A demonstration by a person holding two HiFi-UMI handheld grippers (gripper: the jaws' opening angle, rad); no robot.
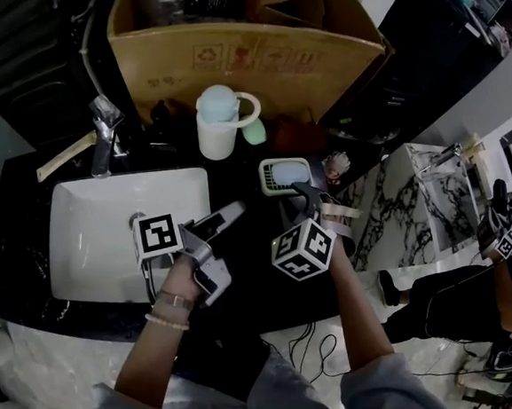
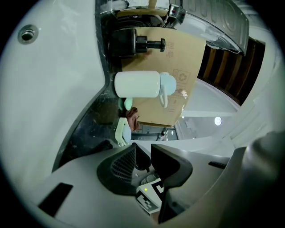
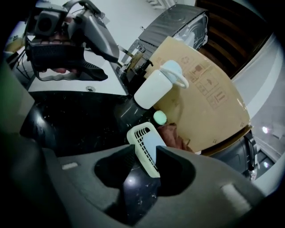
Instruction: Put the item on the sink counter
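Soap dish (image 3: 144, 142) on the counter (image 1: 247, 249)
Right gripper's (image 3: 146, 156) jaws apart around it, leaving it beside the sink (image 1: 89, 231); left gripper's (image 2: 143, 153) jaws apart, empty.

We look down on a black counter (image 1: 22, 228) with a white sink (image 1: 91, 258) at left. The right gripper (image 1: 307, 195) points at a pale green soap dish (image 1: 282, 175) just beyond its tips. The left gripper (image 1: 235, 210) hovers beside the sink. A white lidded cup (image 1: 216, 127) stands behind, before a cardboard box (image 1: 252, 57).

Cream soap dish (image 3: 144, 144), black speckled counter (image 3: 71, 120)
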